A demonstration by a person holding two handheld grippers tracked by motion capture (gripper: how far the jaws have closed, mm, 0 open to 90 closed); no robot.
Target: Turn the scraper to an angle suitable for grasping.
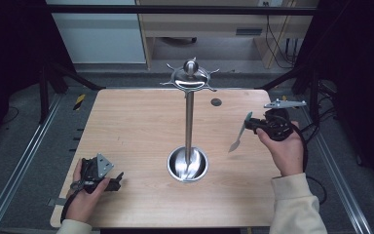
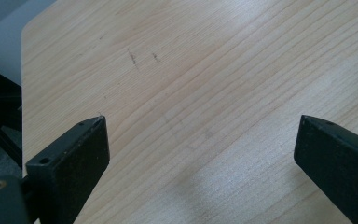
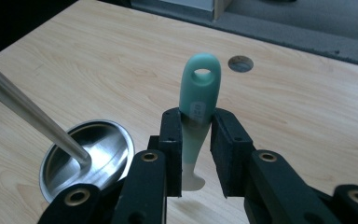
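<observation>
Leftmost, the left gripper (image 1: pixel 118 179) rests on the table (image 1: pixel 126 126) near its front left corner, jaws spread wide with bare wood between them; released, holding nothing.

Centre: a steel stand (image 1: pixel 189 122) rises from a round dish base (image 1: pixel 188 165) to a crown of hooks (image 1: pixel 190 78). No utensil hangs on it.

Right: the right gripper (image 1: pixel 250 123) is lifted clear of the table, clenched on a small knife with a mint-green handle (image 3: pixel 196 107). The pads (image 3: pixel 171 135) pinch the handle about midway; the hanging hole (image 3: pixel 202 73) at its end stands free above the jaws, and the pale blade (image 1: pixel 236 141) points down toward the table.

Judgement: the work looks like hanging the knife on a hook.

Risks:
- Handle is narrow and tapered; a bump against the pole or crown could make it pivot or slip in the jaws.
- Hole is small, hooks thin; a tilted approach would miss and could rock the stand.
- Blade may catch the pole or dish rim on the way across.

Also present: a round cable hole (image 1: pixel 216 102) in the table's far right. Nothing lies between knife and stand.
</observation>
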